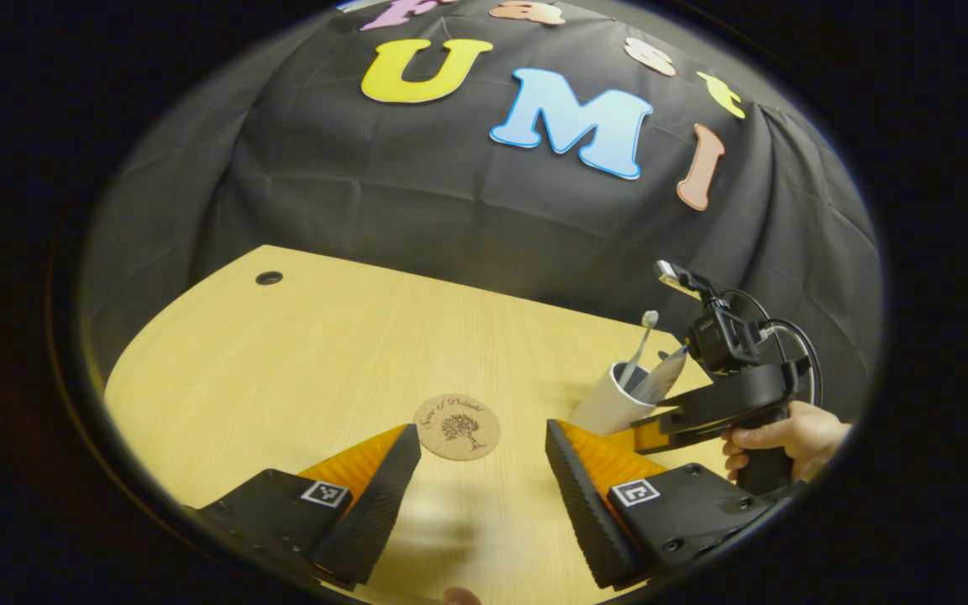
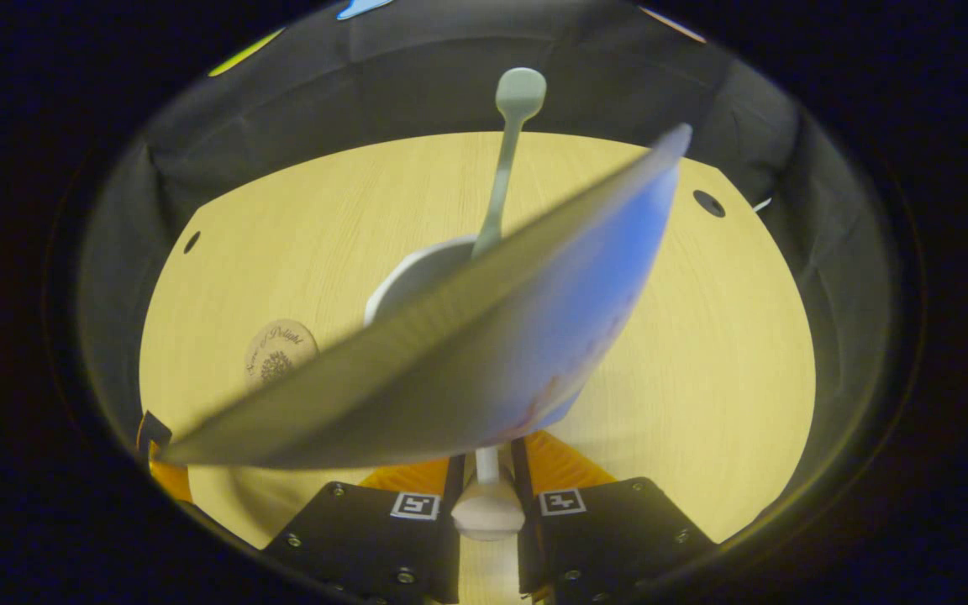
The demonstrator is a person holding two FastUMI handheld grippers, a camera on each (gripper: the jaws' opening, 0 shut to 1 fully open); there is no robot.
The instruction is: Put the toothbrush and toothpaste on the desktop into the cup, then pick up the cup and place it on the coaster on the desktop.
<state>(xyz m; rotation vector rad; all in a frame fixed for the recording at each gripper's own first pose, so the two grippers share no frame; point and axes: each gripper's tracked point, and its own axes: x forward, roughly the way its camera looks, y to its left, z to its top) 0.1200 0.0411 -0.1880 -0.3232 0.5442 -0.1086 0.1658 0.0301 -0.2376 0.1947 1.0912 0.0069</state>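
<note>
A white cup (image 1: 606, 407) stands on the desktop with a pale green toothbrush (image 1: 642, 340) upright in it. My right gripper (image 1: 648, 430), held by a hand, sits at the cup's right side. It is shut on the cap end of the toothpaste tube (image 2: 501, 336), which tilts up with its flat end highest. Behind the tube are the cup (image 2: 412, 273) and the toothbrush (image 2: 505, 160). The tube (image 1: 665, 376) leans at the cup's rim; whether it is inside I cannot tell. My left gripper (image 1: 484, 458) hangs open, with the cork coaster (image 1: 457, 427) just beyond its fingertips.
The light wooden desktop (image 1: 299, 353) has a small round cable hole (image 1: 269, 277) at its far left corner and another hole (image 2: 709, 202) on the other side. Black cloth walls close in behind the desk. The coaster (image 2: 280, 349) lies left of the cup.
</note>
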